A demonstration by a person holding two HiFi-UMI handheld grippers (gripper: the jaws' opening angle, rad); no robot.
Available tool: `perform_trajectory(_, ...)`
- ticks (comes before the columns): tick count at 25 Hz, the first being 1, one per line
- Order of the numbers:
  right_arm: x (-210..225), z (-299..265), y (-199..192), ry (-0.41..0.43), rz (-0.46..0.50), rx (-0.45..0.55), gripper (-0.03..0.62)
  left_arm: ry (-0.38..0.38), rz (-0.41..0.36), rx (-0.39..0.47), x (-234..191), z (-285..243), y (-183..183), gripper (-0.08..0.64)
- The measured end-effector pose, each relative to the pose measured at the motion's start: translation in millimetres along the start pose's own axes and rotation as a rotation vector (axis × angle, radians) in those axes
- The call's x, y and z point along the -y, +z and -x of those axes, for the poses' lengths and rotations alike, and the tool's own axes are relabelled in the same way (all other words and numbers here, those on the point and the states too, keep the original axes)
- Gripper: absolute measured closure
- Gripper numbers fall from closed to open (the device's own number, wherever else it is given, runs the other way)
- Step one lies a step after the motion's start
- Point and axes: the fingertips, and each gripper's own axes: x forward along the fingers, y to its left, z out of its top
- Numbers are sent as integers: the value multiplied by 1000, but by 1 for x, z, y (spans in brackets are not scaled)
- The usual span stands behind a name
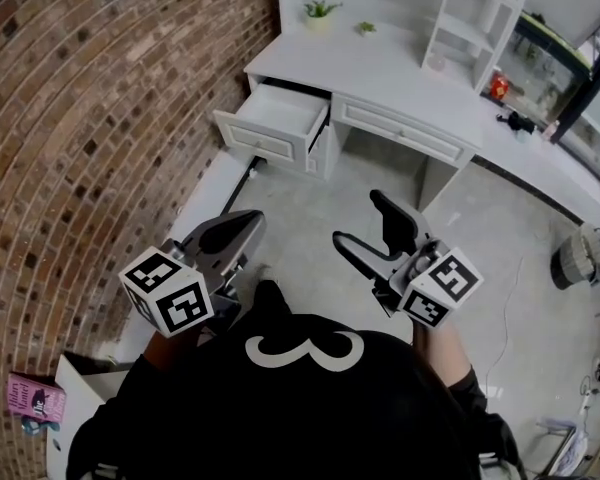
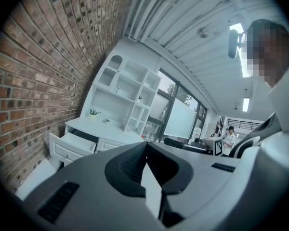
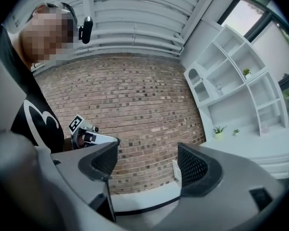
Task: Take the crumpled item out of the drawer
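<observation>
Now | left gripper (image 1: pixel 242 226) fingers closed | right gripper (image 1: pixel 358 218) fingers apart, empty | one drawer (image 1: pixel 276 116) open

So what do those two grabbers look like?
The left gripper and right gripper are grey with black ridged pads. Each carries a white cube with black square markers. The person wears a black top with a white 3.
</observation>
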Motion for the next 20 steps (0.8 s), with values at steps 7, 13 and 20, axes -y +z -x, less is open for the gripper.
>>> perform_trajectory(7,27,-42,-22,18,-26,-58,163,-7,46,-27,-53,-25,-5,557)
perform_trajectory(13,73,-96,-27,-9,-32,-93,152,-35,68,-35,-118,-62,17,557)
perform_trajectory(20,145,-175,-36,-55,-90,-150,147,-55,127,-78,-219,-116,40,557)
